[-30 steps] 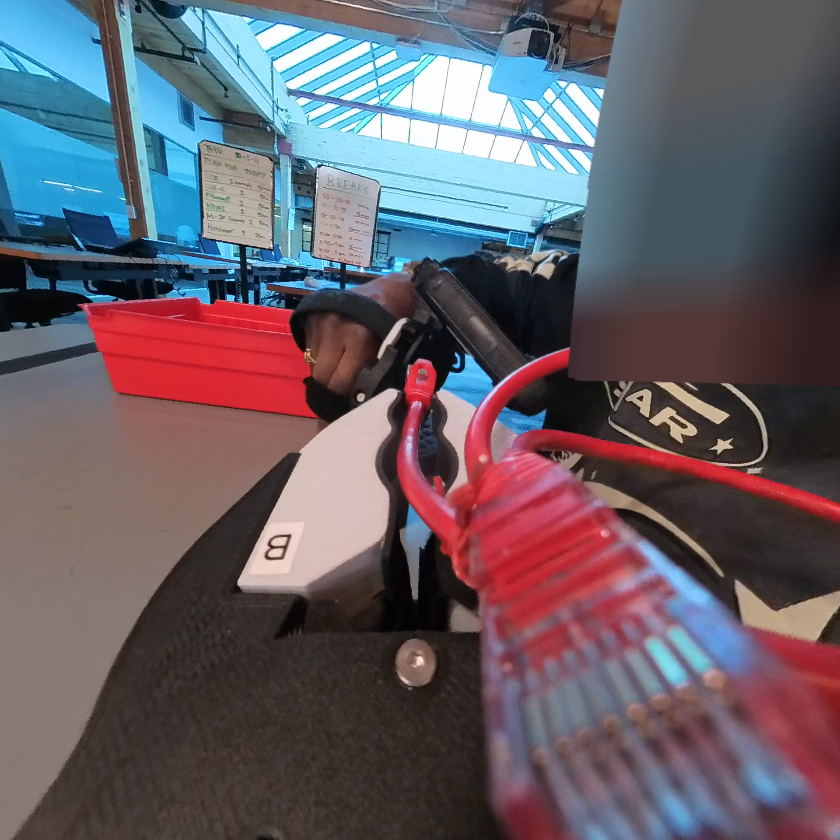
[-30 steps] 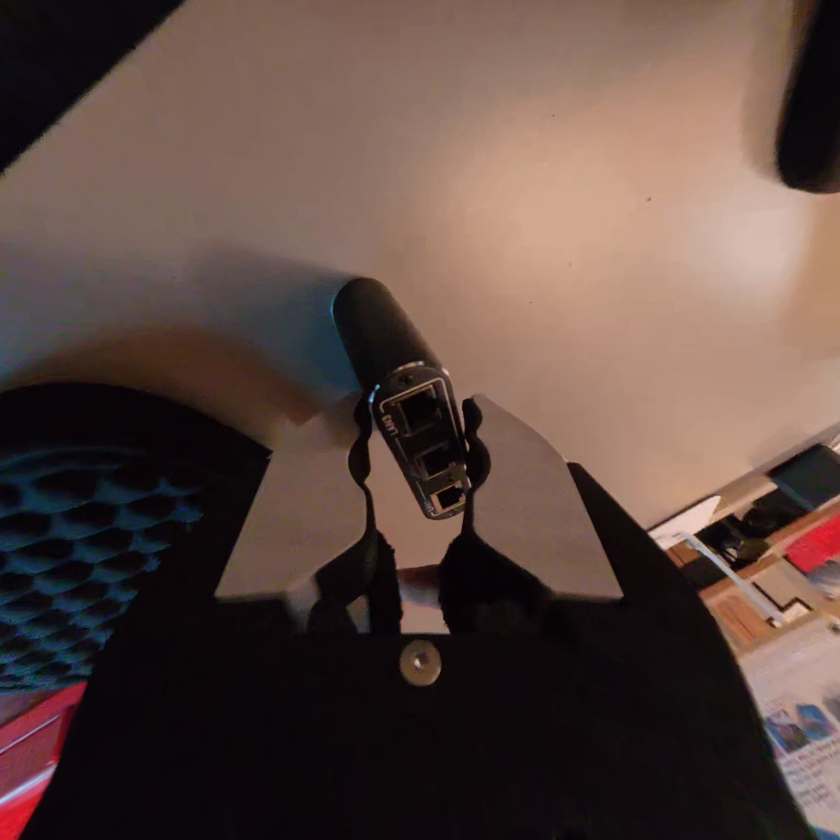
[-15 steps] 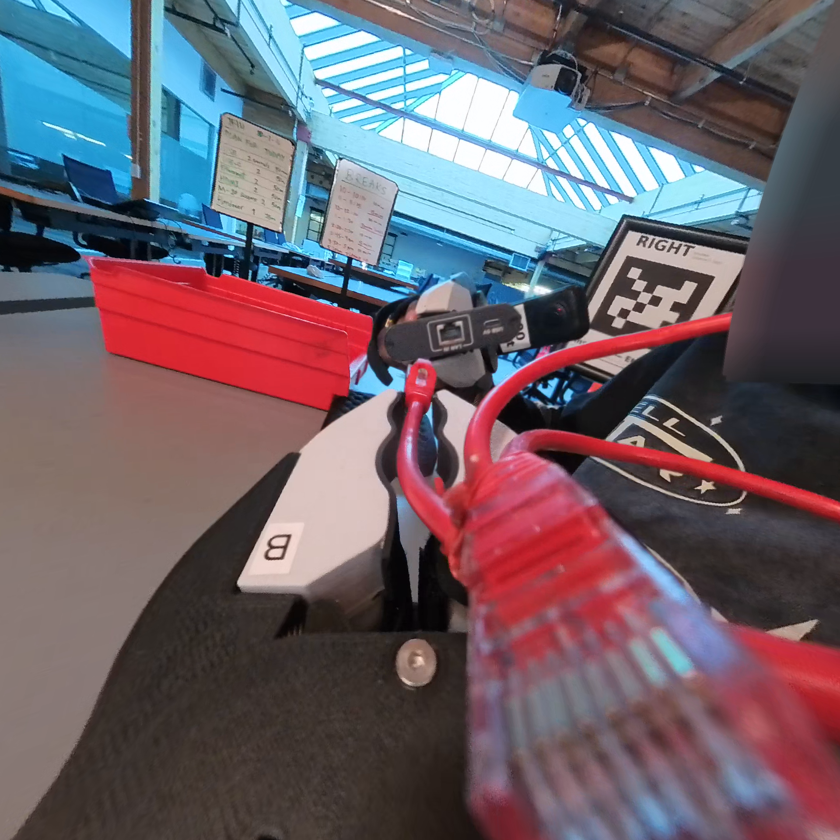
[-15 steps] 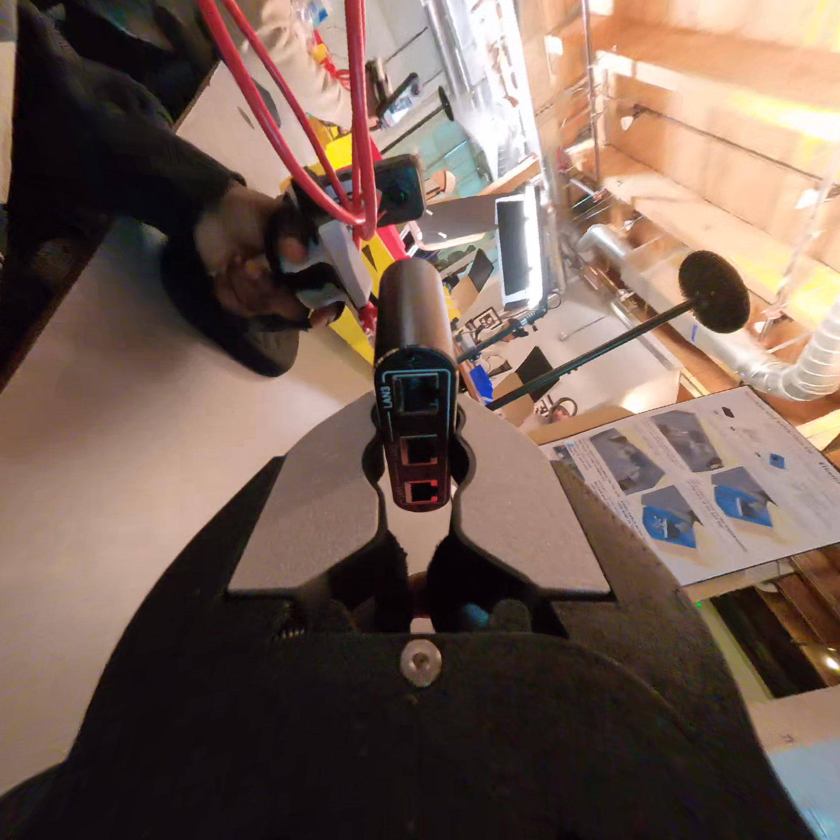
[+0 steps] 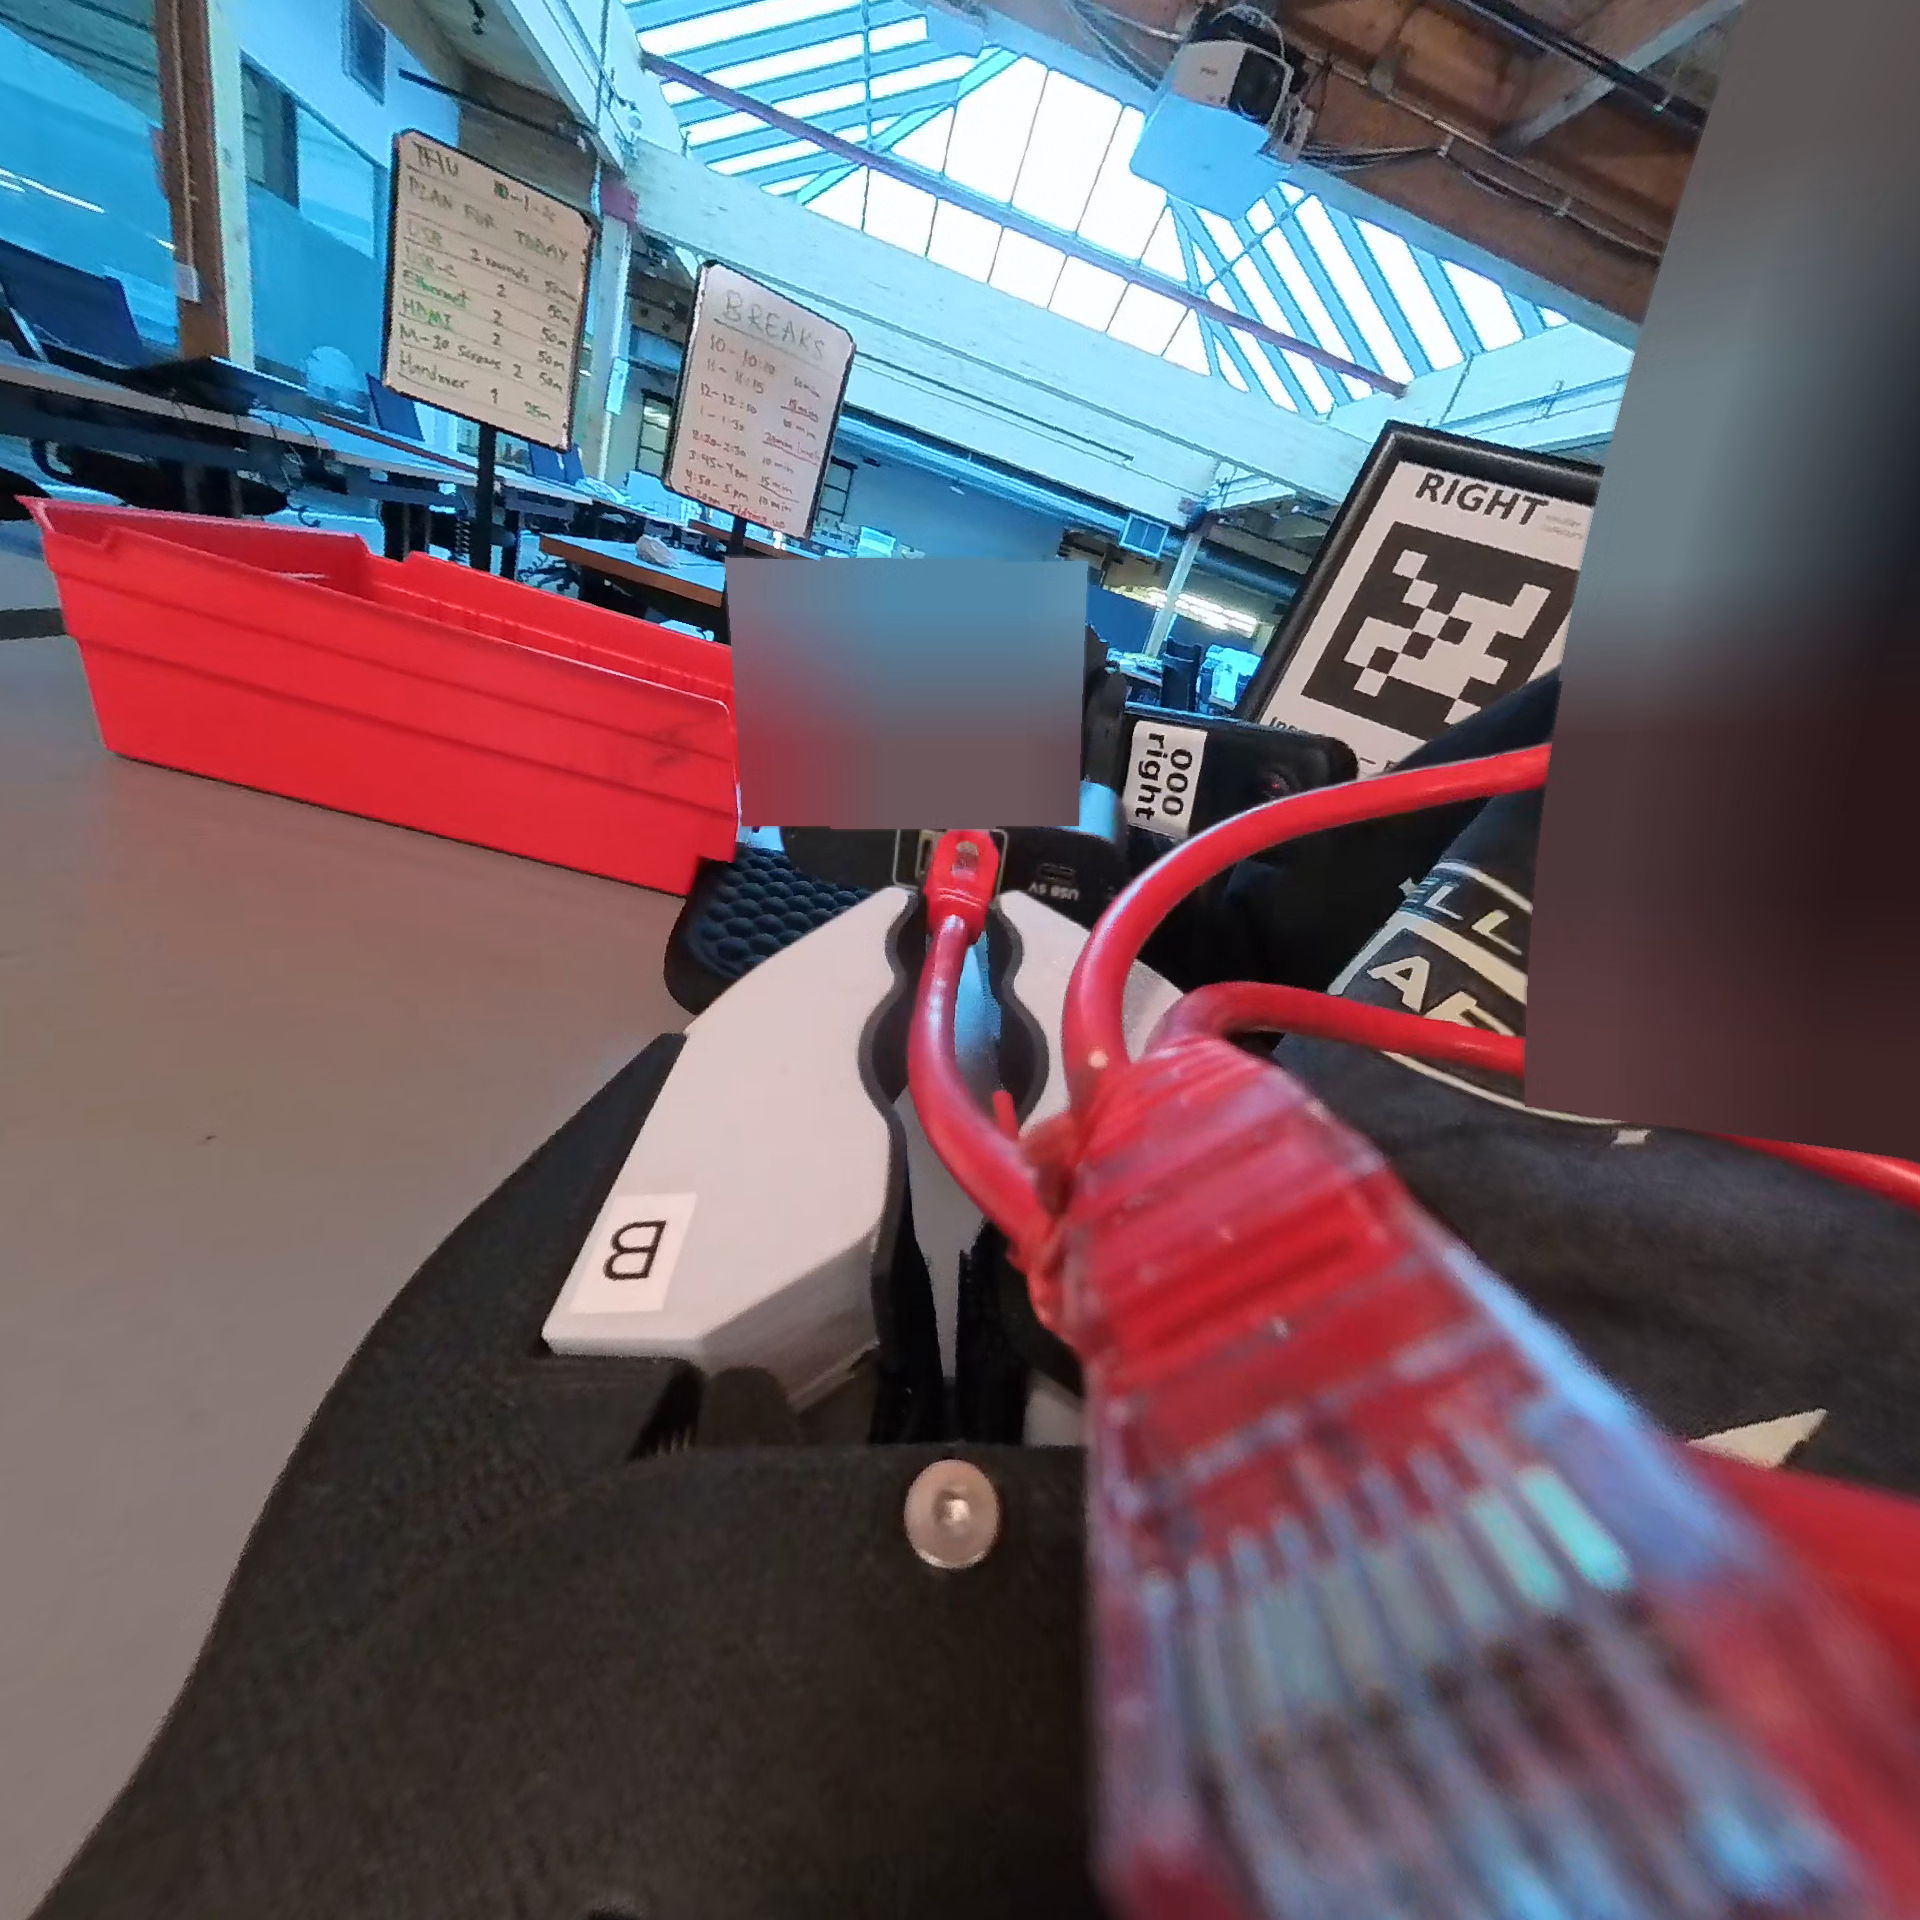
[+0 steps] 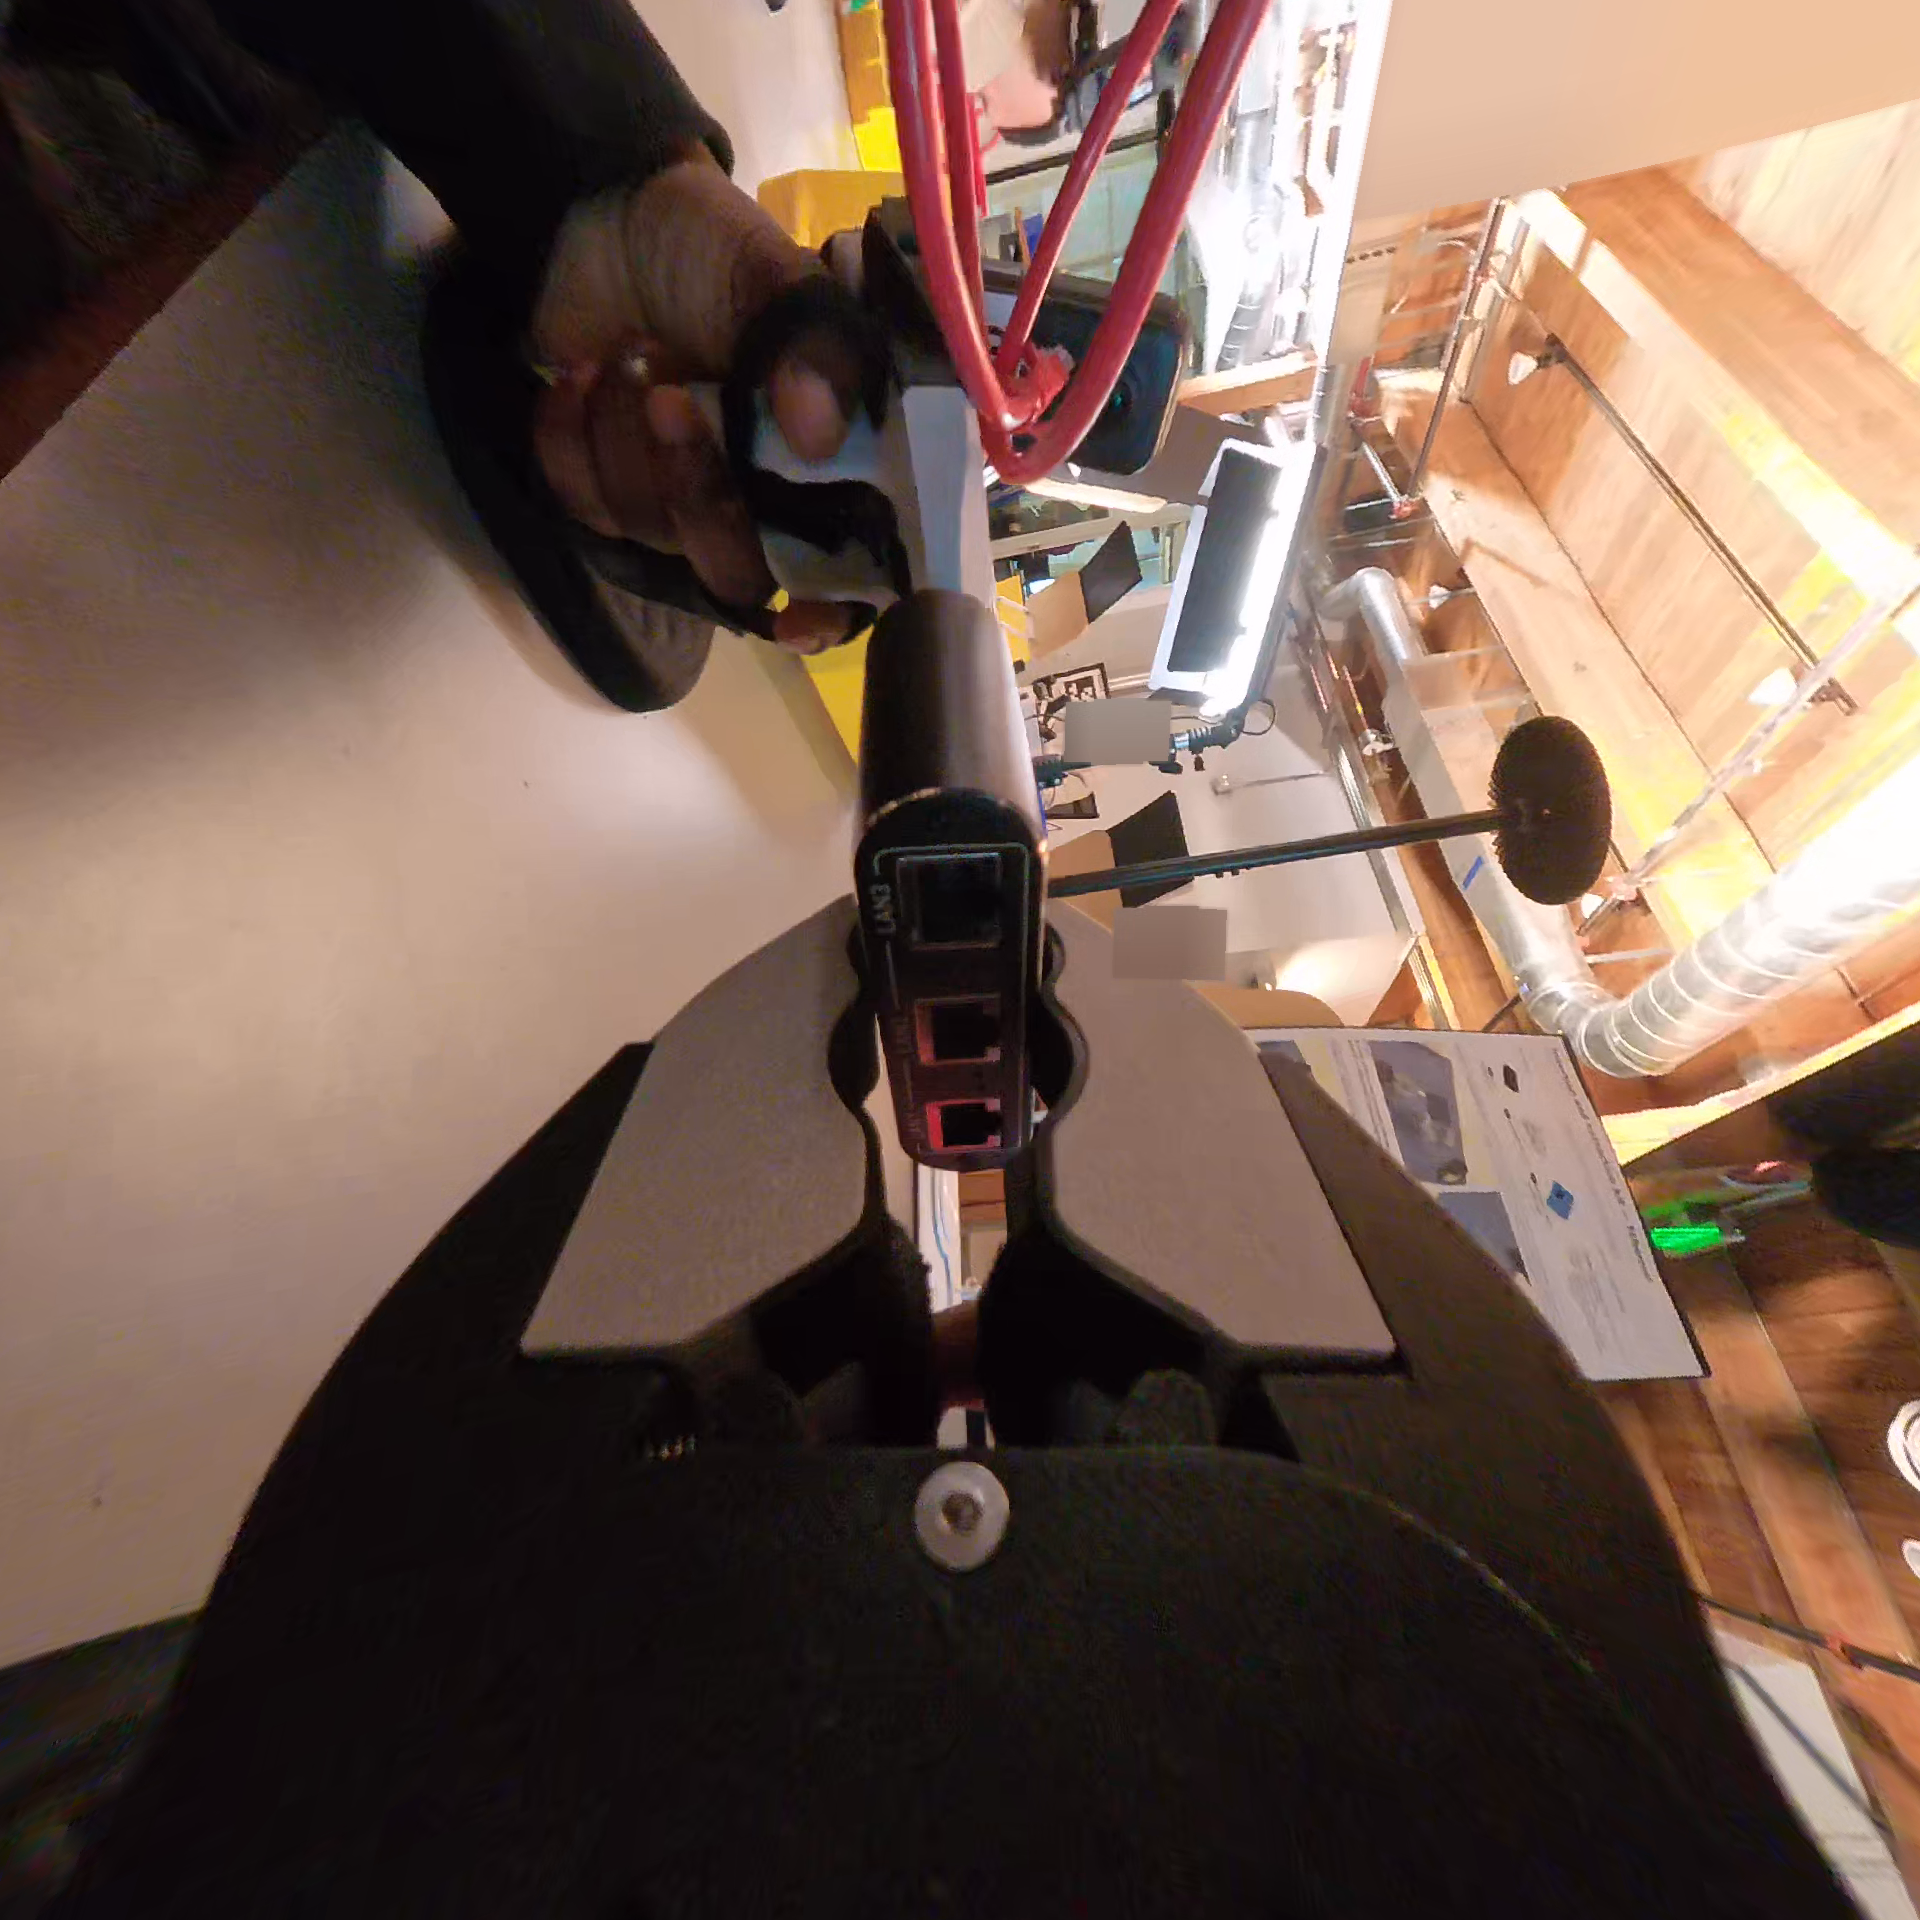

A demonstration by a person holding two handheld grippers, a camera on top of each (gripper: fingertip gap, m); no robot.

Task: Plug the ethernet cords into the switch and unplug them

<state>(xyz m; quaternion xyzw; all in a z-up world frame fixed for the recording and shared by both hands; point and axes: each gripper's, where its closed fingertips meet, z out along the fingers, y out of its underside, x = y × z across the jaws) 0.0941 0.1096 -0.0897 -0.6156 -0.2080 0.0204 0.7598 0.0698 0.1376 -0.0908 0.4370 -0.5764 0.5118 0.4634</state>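
Observation:
My left gripper (image 5: 958, 914) is shut on a red ethernet cord (image 5: 945, 997) just behind its plug (image 5: 961, 868). The plug tip sits at a port on the black switch (image 5: 1049, 868), whose upper part is hidden by a blur patch; whether it is seated I cannot tell. The cord's other plug (image 5: 1351, 1455) hangs blurred close to the camera. My right gripper (image 6: 951, 1039) is shut on the black switch (image 6: 951, 883), held in the air with three empty ports facing the camera. The left gripper (image 6: 935, 488) with the looped red cord (image 6: 966, 260) meets the switch's far end.
A red plastic bin (image 5: 395, 686) stands on the grey table (image 5: 260, 1039) at the left. A person's dark-sleeved hand (image 6: 665, 395) holds the left gripper. The right gripper's marker card (image 5: 1423, 613) shows behind the switch. A printed sheet (image 6: 1486, 1174) lies to the right. There is about 5 centimetres between the tips of the two grippers.
The two grippers have closed in on each other. The switch has come nearer the left gripper and the red plug now reaches its port face.

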